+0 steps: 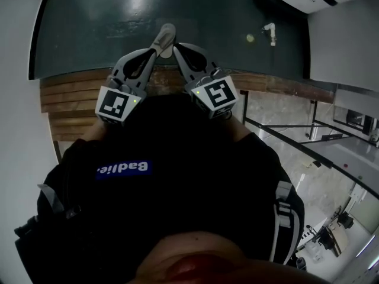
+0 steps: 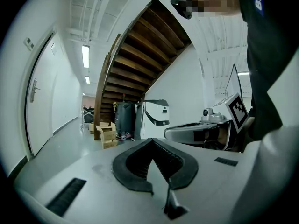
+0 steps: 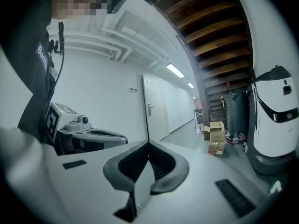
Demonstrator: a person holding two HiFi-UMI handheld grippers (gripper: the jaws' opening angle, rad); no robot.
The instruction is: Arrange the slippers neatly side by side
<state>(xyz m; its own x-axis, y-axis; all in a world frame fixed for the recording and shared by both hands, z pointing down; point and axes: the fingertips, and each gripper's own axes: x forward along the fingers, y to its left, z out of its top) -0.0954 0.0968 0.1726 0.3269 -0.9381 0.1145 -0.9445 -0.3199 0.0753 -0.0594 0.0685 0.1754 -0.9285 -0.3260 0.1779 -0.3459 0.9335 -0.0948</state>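
No slipper shows plainly in any view. Low in the head view, my left gripper point(image 1: 161, 42) and right gripper point(image 1: 177, 49) are held side by side against the person's dark top, their tips nearly touching. In the left gripper view the left gripper point(image 2: 150, 140) has its jaws meeting at a point with nothing between them. The right gripper point(image 3: 148, 143) looks the same in its own view, shut and empty. Each gripper view shows the other gripper beside it, with its marker cube point(image 2: 238, 110) point(image 3: 55, 119).
A wooden staircase point(image 2: 135, 55) rises ahead. Beneath it stand cardboard boxes point(image 2: 106, 133), a dark bin point(image 2: 124, 118) and a white machine point(image 2: 154, 118). Small coloured things point(image 2: 123, 136) lie by the bin, too small to tell. A white door point(image 3: 154, 111) is in the wall.
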